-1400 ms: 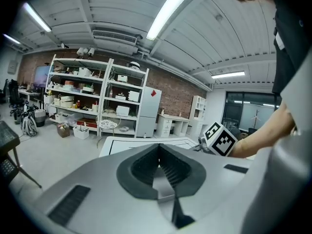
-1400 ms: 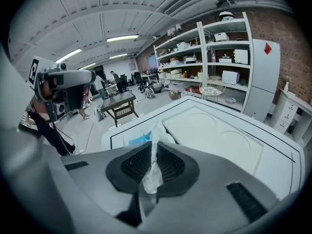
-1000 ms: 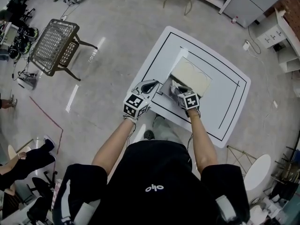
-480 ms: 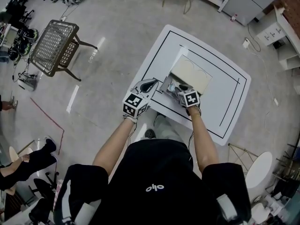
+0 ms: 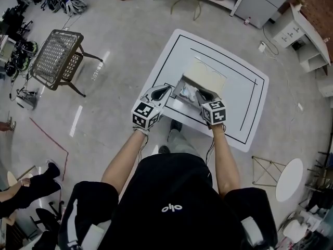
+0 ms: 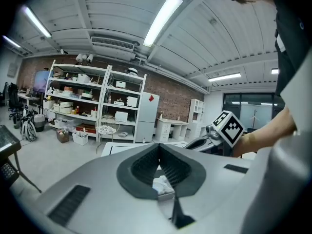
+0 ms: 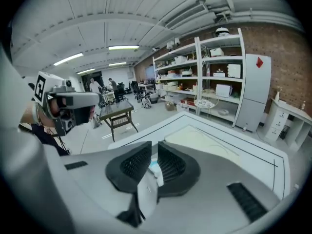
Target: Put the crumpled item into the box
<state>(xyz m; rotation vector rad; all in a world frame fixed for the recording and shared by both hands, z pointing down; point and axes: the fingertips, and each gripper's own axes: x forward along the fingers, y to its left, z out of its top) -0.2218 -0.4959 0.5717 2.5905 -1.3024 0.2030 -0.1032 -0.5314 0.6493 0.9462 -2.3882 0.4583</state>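
Observation:
An open cardboard box (image 5: 183,83) with a cream flap (image 5: 204,73) stands on the white table (image 5: 242,100). The crumpled white item (image 5: 187,92) lies inside it. My left gripper (image 5: 168,91) sits at the box's near left corner, jaws shut, tips touching. My right gripper (image 5: 201,94) hovers at the near right edge, pads almost together with nothing clamped. In the left gripper view, the crumpled item (image 6: 162,185) shows below the left gripper (image 6: 158,151). In the right gripper view, the crumpled item (image 7: 156,171) shows through the slit of the right gripper (image 7: 153,155).
The table has black border lines and stops just in front of the person. A mesh-topped side table (image 5: 56,55) stands on the floor to the left. Shelving (image 6: 92,104) and a white cabinet (image 7: 253,91) line the far wall. A folded stand (image 5: 265,171) is at the right.
Both grippers have drawn back toward the person. The right gripper has pulled off the box's inside to its near edge, leaving the crumpled item in the box.

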